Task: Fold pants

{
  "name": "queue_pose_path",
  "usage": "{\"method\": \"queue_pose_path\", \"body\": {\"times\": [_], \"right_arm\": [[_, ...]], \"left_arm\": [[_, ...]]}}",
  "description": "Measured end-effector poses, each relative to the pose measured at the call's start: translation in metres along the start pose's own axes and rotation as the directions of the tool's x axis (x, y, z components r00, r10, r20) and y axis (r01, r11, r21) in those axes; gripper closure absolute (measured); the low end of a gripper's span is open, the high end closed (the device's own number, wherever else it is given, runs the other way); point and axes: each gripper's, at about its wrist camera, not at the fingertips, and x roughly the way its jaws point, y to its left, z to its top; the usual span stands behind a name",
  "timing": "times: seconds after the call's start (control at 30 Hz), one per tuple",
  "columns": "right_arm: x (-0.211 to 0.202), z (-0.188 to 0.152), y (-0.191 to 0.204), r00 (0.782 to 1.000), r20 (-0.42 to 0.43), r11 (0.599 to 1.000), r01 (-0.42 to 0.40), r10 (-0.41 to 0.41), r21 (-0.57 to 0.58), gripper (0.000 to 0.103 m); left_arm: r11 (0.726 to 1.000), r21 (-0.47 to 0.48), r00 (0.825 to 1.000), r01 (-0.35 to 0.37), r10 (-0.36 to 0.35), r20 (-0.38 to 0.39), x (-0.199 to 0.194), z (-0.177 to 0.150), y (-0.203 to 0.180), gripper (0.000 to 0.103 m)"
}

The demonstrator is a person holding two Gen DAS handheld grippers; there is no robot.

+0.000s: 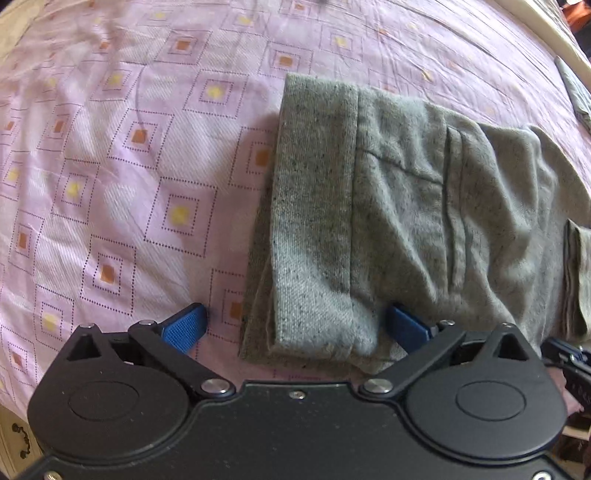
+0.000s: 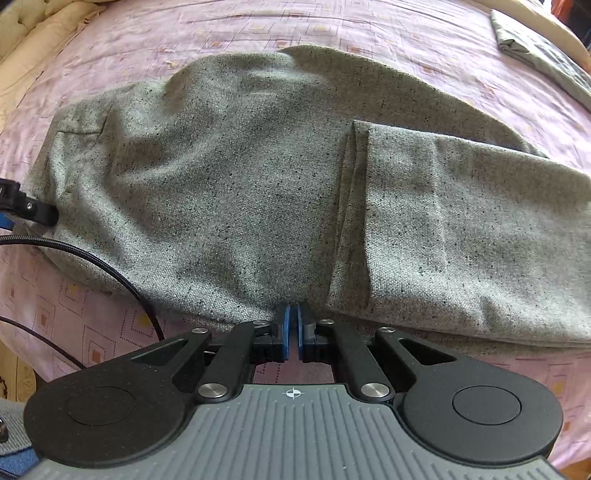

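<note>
Grey speckled pants point(image 1: 406, 206) lie folded on a pink patterned bedsheet point(image 1: 110, 166). In the left wrist view my left gripper point(image 1: 295, 325) is open, its blue fingers point(image 1: 186, 326) straddling the near corner of the waistband end. In the right wrist view the pants point(image 2: 258, 177) fill the middle, with a leg cuff point(image 2: 461, 229) folded over on the right. My right gripper point(image 2: 294, 325) has its blue pads nearly together at the pants' near edge; whether cloth is pinched between them is not visible.
A folded grey cloth point(image 2: 543, 51) lies at the far right of the bed. A beige quilt point(image 2: 40, 29) lies at the far left. A black cable point(image 2: 92, 258) crosses the sheet near the left gripper's body point(image 2: 26, 206).
</note>
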Motion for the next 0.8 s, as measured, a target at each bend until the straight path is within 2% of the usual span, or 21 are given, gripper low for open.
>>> {"method": "queue_pose_path", "body": {"times": [0.13,0.23,0.3,0.37,0.4,0.53,0.7,0.8], "right_arm": [[0.002,0.004,0.003,1.000,0.002,1.000,0.008,-0.008,0.016,0.098],[0.003,0.006,0.004,1.000,0.006,1.000,0.016,-0.017,0.020,0.098],[0.005,0.007,0.006,1.000,0.007,1.000,0.022,-0.022,0.020,0.098],[0.003,0.007,0.006,1.000,0.006,1.000,0.018,-0.018,0.016,0.097],[0.001,0.007,0.005,1.000,0.007,1.000,0.007,-0.007,0.020,0.097],[-0.013,0.004,-0.003,0.999,0.052,0.998,-0.018,0.015,0.058,0.097],[0.000,-0.008,-0.009,1.000,-0.003,0.999,-0.013,0.013,0.051,0.098],[-0.003,-0.009,-0.001,1.000,0.008,1.000,0.000,0.000,-0.006,0.098]], "left_arm": [[0.999,-0.010,0.998,-0.043,0.043,0.041,0.004,-0.006,-0.011,0.000],[0.999,-0.041,0.999,-0.031,0.033,0.041,0.003,-0.008,-0.012,0.001],[0.998,-0.056,0.999,-0.003,0.005,0.037,-0.002,-0.010,-0.014,0.013],[0.999,-0.029,0.998,0.036,-0.035,0.047,-0.009,-0.008,-0.018,0.048],[0.999,-0.018,0.998,0.048,-0.047,0.051,-0.014,-0.008,-0.021,0.061],[0.997,-0.026,0.993,0.077,-0.074,0.094,-0.035,-0.007,-0.027,0.068],[0.992,0.013,0.980,0.125,-0.125,0.154,-0.069,-0.002,-0.033,0.068],[0.990,0.050,0.974,0.130,-0.137,0.180,-0.083,-0.002,-0.044,0.068]]}}
